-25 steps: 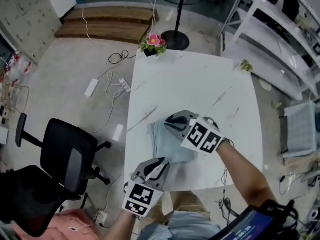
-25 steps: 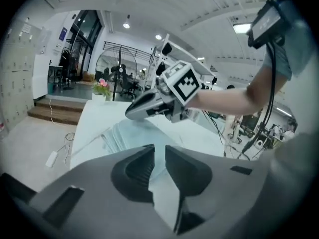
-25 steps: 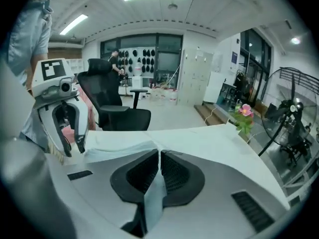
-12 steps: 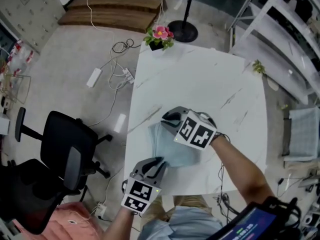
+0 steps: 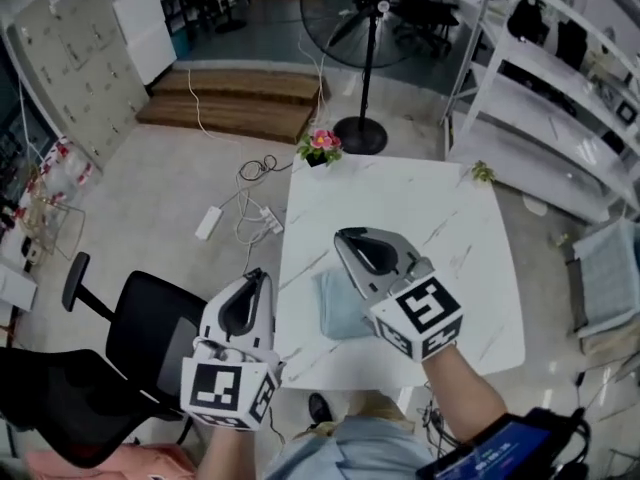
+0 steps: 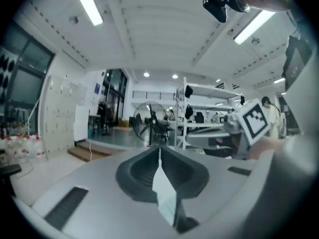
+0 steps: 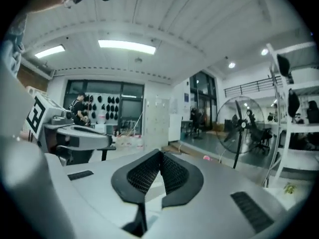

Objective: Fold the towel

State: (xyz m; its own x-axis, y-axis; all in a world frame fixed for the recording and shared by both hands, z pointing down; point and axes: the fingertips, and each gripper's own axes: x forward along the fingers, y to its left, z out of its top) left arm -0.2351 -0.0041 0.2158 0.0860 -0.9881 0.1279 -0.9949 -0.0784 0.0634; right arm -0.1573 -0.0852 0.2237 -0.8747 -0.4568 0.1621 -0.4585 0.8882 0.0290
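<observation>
Left hand-held gripper [image 6: 160, 151] and right hand-held gripper [image 7: 160, 154] pressed together; towel [image 5: 338, 318] flat (long axis unclear).

The white table [image 5: 440, 218] bears a folded towel [image 5: 338, 313] and potted flowers [image 5: 320, 148].

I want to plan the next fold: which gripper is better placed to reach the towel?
Probably the right gripper: it hangs over the table beside the towel, while the left gripper is past the table's left edge.
</observation>
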